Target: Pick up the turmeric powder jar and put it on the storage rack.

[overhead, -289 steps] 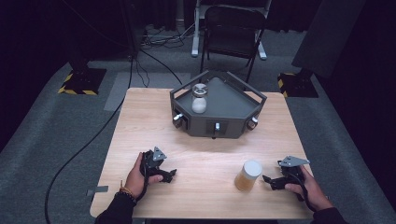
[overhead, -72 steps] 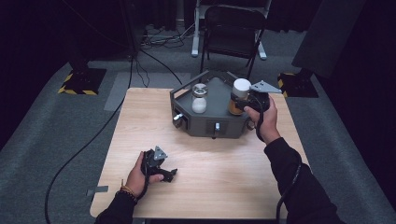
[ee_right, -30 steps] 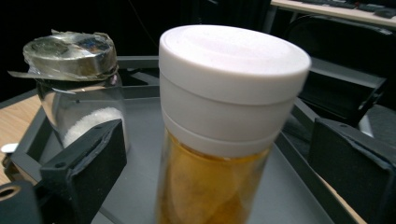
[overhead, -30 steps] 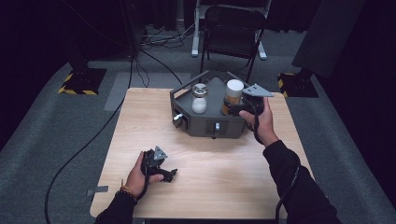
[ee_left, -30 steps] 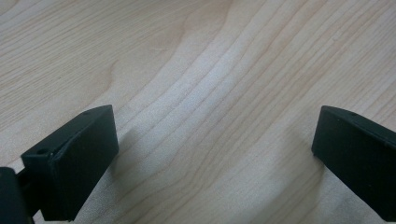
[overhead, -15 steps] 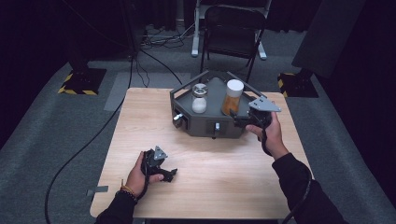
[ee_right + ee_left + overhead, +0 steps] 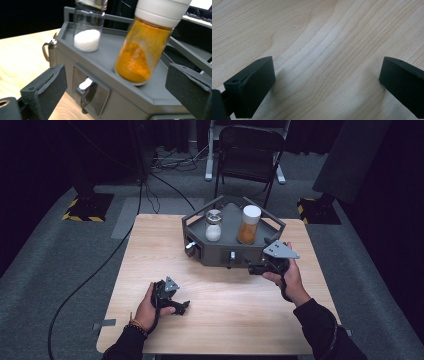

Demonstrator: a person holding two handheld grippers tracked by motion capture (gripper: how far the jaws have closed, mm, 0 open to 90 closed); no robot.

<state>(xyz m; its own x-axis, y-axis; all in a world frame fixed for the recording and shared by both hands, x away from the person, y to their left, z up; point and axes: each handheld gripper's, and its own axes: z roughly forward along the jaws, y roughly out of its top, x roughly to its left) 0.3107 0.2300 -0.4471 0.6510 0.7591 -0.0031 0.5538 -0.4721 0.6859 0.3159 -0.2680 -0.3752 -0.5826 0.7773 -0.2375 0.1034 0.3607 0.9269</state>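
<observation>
The orange jar point(image 7: 248, 224) is standing upright on the grey rack point(image 7: 235, 252) beside the salt jar point(image 7: 213, 225). The right gripper point(image 7: 256, 268) is hovering just in front of the rack, jaws spread and empty. The left gripper point(image 7: 181, 307) is resting on the table point(image 7: 150, 245), jaws wide apart.

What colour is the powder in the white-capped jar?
Orange-yellow; the jar shows best in the right gripper view.

left gripper point(image 7: 170, 296): black body, small grey three-cornered plate, blocky matte black jaws with a small hole near each tip | right gripper point(image 7: 270, 261): black, larger grey three-cornered plate | sleeves: dark, long | left wrist: orange-red band point(image 7: 136, 325)
</observation>
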